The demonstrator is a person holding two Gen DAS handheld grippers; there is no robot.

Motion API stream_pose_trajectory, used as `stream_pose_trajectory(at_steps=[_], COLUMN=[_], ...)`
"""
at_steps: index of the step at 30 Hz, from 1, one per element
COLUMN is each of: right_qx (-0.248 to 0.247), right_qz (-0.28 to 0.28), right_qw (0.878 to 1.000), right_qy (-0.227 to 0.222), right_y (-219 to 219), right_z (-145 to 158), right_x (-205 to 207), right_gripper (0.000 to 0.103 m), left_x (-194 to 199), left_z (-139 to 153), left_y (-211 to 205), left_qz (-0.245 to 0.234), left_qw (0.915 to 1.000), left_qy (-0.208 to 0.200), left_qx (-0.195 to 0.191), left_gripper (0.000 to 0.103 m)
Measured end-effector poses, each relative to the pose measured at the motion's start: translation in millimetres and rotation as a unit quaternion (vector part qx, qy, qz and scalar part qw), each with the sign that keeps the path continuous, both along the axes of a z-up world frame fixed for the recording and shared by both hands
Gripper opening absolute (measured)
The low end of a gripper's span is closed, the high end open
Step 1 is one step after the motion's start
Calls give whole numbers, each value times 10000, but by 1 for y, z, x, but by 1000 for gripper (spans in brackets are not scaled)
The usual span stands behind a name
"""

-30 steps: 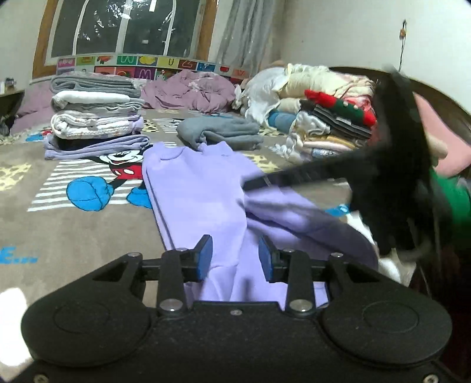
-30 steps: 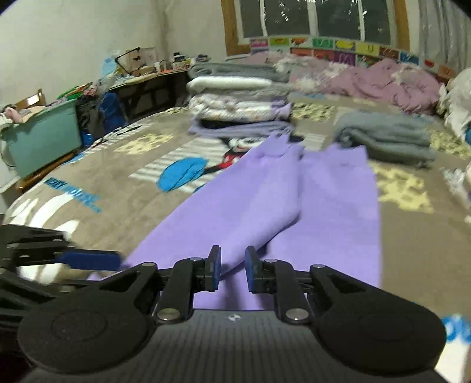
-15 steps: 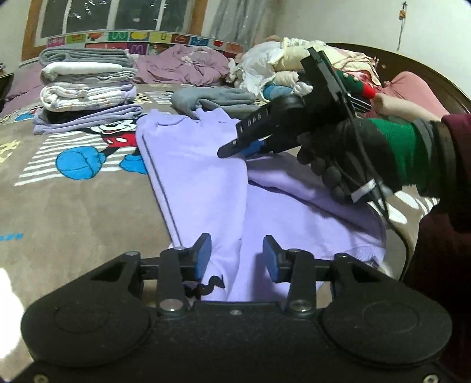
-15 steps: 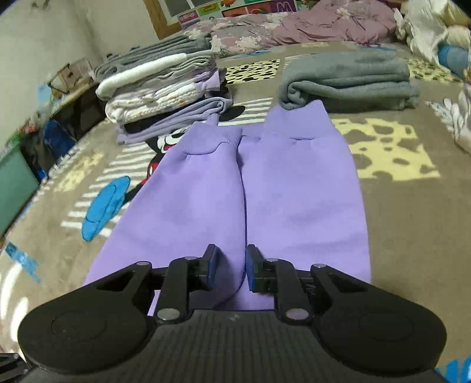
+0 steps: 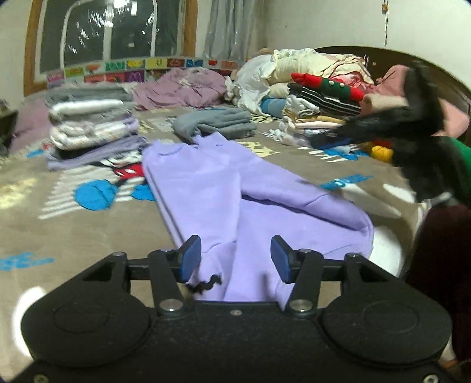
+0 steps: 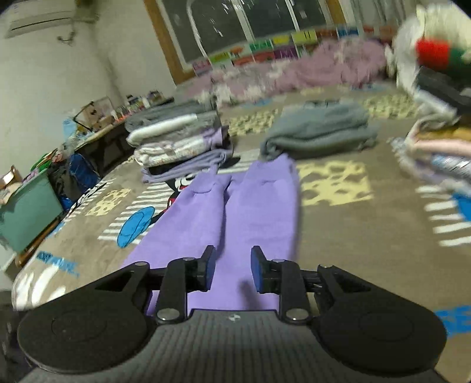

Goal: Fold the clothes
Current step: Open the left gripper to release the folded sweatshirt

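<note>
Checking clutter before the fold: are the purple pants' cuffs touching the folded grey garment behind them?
Touching. In the right wrist view the right cuff of the purple pants overlaps the front edge of the folded grey garment; no carpet between.

I am working in a home bedroom. The work surface is a bed covered by a cartoon-print blanket (image 5: 88,194). A dark wooden headboard (image 5: 441,76) curves behind a heap of unsorted clothes (image 5: 309,85) on the bed. A stack of folded laundry (image 6: 176,138) sits on the blanket near a large window (image 6: 250,20) with a curtain (image 5: 232,29). Left of the bed, an air conditioner (image 6: 38,17) is wall-mounted above a cluttered desk (image 6: 97,123).
</note>
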State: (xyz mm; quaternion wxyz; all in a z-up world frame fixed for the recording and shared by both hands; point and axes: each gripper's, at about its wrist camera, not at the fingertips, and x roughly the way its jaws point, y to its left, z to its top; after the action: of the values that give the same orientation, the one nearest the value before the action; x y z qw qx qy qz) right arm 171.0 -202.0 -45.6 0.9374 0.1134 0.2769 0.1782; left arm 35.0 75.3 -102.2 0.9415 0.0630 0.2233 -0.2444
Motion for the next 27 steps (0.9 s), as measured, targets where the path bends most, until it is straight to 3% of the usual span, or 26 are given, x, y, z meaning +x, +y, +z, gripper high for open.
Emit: stream_pose_trajectory(at_steps=[4, 7, 10, 14, 21, 23, 27], right_qx=[-590, -1131, -1786, -2560, -3381, -3559, -3598], right_qz=[213, 426, 714, 1214, 1436, 1407, 1494], right_qw=[9965, 9881, 9724, 9469, 9224, 9173, 9125], right_qy=[-555, -953, -1323, -1522, -1192, -1103, -1248], right_y=[-5, -2, 8, 22, 35, 37, 39], right_z=[-1, -4, -13, -32, -57, -66, -77], right_x=[-54, -90, -125, -158, -164, -161, -157], right_gripper=[34, 35, 39, 48, 48, 48, 48], left_x=[-24, -40, -51, -55, -47, -42, -32], left_z=[1, -2, -10, -22, -55, -60, -64], left_y=[-6, -12, -20, -25, -35, -35, -31], left_qz=[-22, -79, -267, -484, -624, -582, -491], left_qw=[9970, 9883, 9735, 9561, 9179, 9176, 9314], left_qy=[-410, -724, -921, -1003, -1093, -1121, -1261], left_qx=[660, 1337, 2075, 2710, 3764, 3770, 3378], left_gripper=[60, 61, 61, 62, 61, 61, 61])
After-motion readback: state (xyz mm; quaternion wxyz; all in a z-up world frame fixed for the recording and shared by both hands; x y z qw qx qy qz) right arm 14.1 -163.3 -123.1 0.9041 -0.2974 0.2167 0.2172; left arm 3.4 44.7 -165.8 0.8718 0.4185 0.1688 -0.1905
